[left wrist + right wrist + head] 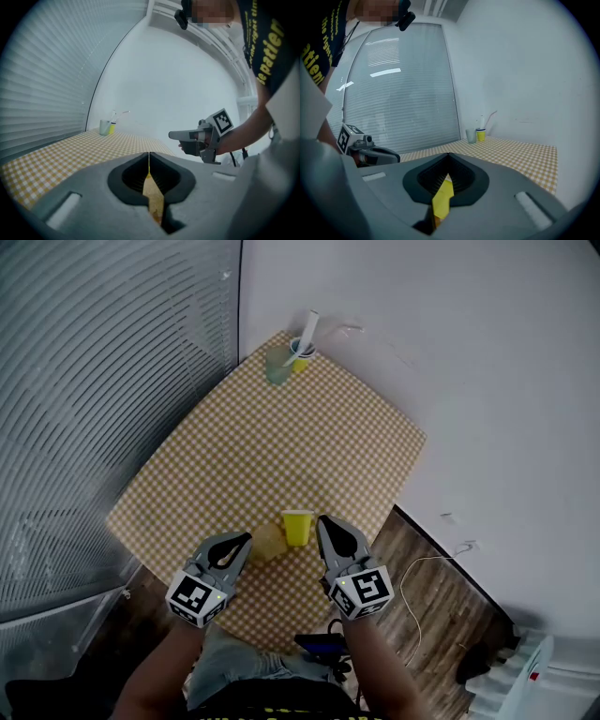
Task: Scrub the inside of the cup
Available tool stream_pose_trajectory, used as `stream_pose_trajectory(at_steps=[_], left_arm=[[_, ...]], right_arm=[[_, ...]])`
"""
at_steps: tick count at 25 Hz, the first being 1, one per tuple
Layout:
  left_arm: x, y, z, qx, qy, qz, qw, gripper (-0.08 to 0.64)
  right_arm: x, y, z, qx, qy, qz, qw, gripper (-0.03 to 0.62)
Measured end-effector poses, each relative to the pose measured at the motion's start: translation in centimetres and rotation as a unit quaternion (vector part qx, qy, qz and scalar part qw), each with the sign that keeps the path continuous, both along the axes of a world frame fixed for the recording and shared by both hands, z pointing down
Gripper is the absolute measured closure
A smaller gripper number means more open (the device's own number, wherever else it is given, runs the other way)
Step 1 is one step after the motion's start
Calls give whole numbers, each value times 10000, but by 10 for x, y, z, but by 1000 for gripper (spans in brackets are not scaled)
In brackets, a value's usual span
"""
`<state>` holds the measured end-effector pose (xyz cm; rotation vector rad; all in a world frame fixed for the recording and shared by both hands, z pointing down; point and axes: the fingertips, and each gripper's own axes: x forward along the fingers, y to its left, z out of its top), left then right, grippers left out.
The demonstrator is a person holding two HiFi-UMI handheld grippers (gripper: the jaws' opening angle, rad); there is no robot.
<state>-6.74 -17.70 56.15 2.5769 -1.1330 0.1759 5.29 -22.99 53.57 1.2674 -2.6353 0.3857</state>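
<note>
Forearms (157,679) side by side, we hold left gripper (247,539) and right gripper (323,521) clenched empty, small yellow plastic cup (297,527) between their tips.

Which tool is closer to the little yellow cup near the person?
Right. The right tool has its tip just beside the yellow cup. The left tool sits farther off on the other side, with a pale yellow pad between.

Tablecloth (281,446): yellow-and-white check
Near cup (297,527): yellow
Sponge (266,542): pale yellow
Far left cup (277,366): pale green
Far right cup (302,361): yellow
Floor (441,589): brown
</note>
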Motion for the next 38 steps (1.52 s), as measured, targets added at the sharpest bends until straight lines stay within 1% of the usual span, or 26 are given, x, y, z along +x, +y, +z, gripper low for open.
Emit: stream_pose_trajectory(at_steps=[6, 8, 11, 13, 16, 17, 21, 23, 25, 27, 31, 36, 38], left_arm=[[3, 4, 14, -176, -30, 113, 9998, 554], [5, 5, 18, -248, -18, 144, 9996, 531], [7, 6, 22, -326, -10, 192, 9993, 517], [7, 5, 25, -371, -10, 190, 9991, 496], [10, 6, 26, -432, 9, 252, 9988, 471], [12, 6, 26, -442, 12, 288, 9986, 461], [15, 6, 28, -477, 0, 330, 9983, 440], [17, 6, 30, -506, -17, 343, 9981, 428], [20, 7, 32, -555, -21, 392, 9977, 411], [23, 10, 34, -591, 10, 463, 9972, 390], [26, 12, 37, -635, 2, 510, 9967, 364], [24, 8, 46, -767, -166, 367, 9962, 295], [24, 6, 49, -836, -198, 331, 9958, 268]], right_arm=[[-5, 5, 14, -145, 171, -51, 9997, 584], [-6, 4, 17, -190, 198, -54, 9996, 564], [-7, 4, 21, -285, 214, -34, 9994, 547], [-8, 3, 26, -403, 209, -24, 9990, 518], [-7, 4, 34, -609, 257, -2, 9978, 436], [-7, 4, 37, -663, 280, 8, 9974, 419], [-8, 6, 43, -794, 340, -8, 9963, 399], [-11, 8, 48, -904, 453, -70, 9948, 390], [-14, 10, 57, -1043, 630, -129, 9925, 357], [-17, 12, 63, -1154, 723, -143, 9906, 340], [-24, 13, 69, -1380, 713, -103, 9878, 297], [-23, 12, 82, -1639, 899, 55, 9824, 244], [-20, 12, 87, -1769, 866, 175, 9803, 235]])
